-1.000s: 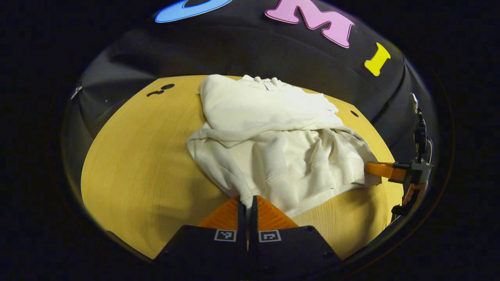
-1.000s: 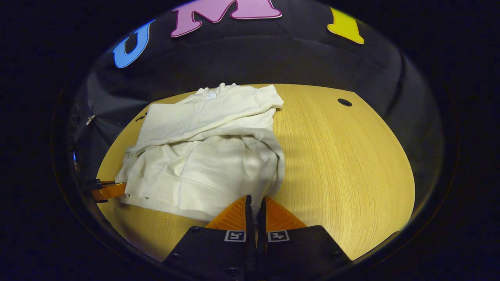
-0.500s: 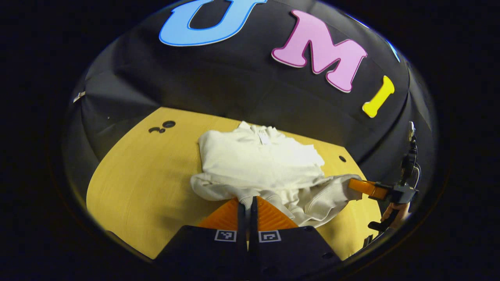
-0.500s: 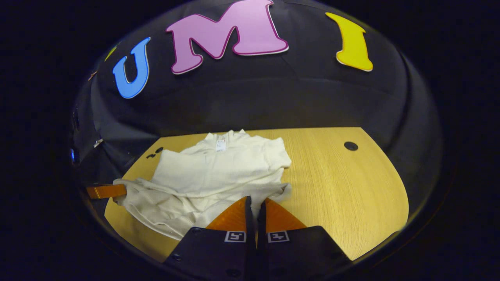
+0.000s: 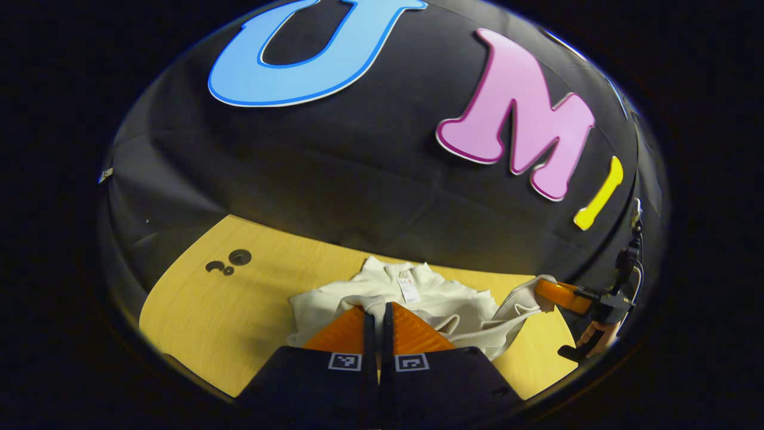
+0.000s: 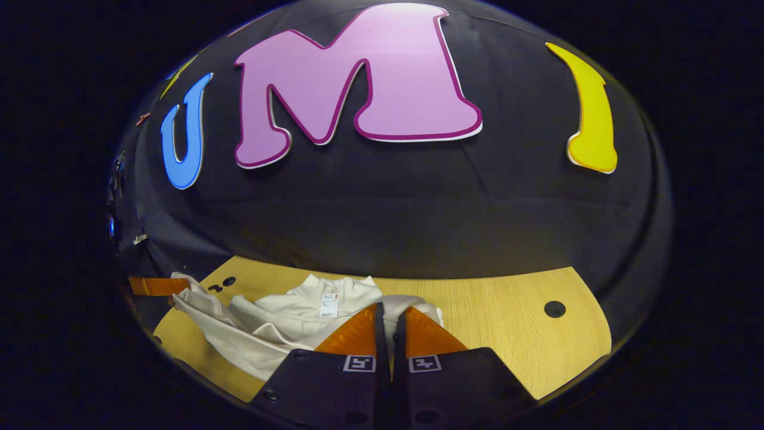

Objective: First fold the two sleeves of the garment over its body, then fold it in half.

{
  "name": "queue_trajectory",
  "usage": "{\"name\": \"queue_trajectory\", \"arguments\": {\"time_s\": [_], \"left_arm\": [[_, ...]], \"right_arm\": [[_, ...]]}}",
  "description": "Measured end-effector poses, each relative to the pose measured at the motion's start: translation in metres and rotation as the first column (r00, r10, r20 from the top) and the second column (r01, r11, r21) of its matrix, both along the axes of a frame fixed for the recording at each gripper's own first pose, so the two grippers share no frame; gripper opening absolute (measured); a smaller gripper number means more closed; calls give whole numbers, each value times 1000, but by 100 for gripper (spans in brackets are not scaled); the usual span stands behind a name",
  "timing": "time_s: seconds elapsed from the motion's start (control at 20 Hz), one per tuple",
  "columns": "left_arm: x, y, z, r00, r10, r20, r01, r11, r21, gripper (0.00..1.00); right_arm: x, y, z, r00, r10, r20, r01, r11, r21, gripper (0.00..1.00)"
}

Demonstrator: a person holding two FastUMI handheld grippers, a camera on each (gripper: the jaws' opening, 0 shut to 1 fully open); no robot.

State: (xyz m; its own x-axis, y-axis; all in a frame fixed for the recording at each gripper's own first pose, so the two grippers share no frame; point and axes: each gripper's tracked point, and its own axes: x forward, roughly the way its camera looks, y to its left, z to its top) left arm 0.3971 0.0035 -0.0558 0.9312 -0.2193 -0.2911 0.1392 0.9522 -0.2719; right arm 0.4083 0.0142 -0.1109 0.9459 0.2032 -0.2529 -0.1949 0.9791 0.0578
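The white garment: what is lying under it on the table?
Under the white garment shows the wooden table. Each claw, left and right, pinches its hem above the collar half; whatever the cloth covers stays hidden.

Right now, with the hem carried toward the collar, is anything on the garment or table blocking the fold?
Nothing visible does. The left tongs and right tongs each pinch the garment, and the collar end ahead is bare; the table holds nothing else nearby.

Dim booth, sharp centre (edges warped)
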Motion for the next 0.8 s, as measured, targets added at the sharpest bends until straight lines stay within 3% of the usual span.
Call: {"name": "queue_trajectory", "arguments": {"time_s": [0.3, 0.55, 0.75, 0.8], "left_arm": [[99, 34, -34, 998, 55, -33, -57, 996, -62, 6], [149, 42, -69, 999, 46, -20, -45, 998, 46, 6], [143, 38, -76, 997, 34, -71, -22, 986, 163, 20], [140, 32, -72, 997, 40, -65, -29, 987, 161, 36]], "right_arm": [[80, 4, -20, 999, -34, 42, 34, 999, 3, 5], [132, 2, -68, 996, -86, 17, 86, 996, -38, 5], [128, -2, -89, 994, -94, -47, 93, 995, -33, 18], [124, -3, -87, 994, -89, -57, 88, 996, -20, 30]]}}
